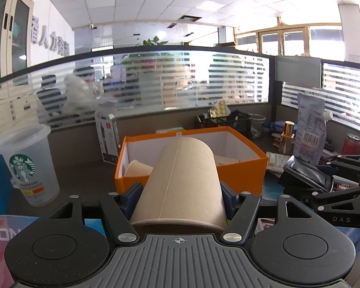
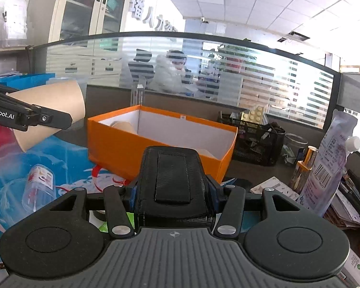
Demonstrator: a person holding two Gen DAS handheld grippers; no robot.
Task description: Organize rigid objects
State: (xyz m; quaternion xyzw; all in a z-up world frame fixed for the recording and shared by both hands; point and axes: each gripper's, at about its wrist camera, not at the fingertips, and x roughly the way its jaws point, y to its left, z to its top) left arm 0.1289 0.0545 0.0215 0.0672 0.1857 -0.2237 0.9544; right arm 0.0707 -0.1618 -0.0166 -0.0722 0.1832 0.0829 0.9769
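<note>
Centre frame, one orange box (image 1: 192, 168) holds one paper cup (image 1: 138, 168); left gripper (image 1: 180, 199) clamps a second paper cup (image 1: 182, 182), right gripper (image 2: 171, 192) clamps one black case (image 2: 171, 180).

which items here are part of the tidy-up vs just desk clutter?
In play:
- paper cup, held by left gripper
- black case, held by right gripper
- orange box

Lying about:
- Starbucks cup
- white pouch
- black mesh basket

"DAS" stands on the right tool (image 1: 285, 180); "nRobot.AI" on the left tool (image 2: 70, 120); "STARBUCKS" on the translucent cup (image 1: 27, 165).
</note>
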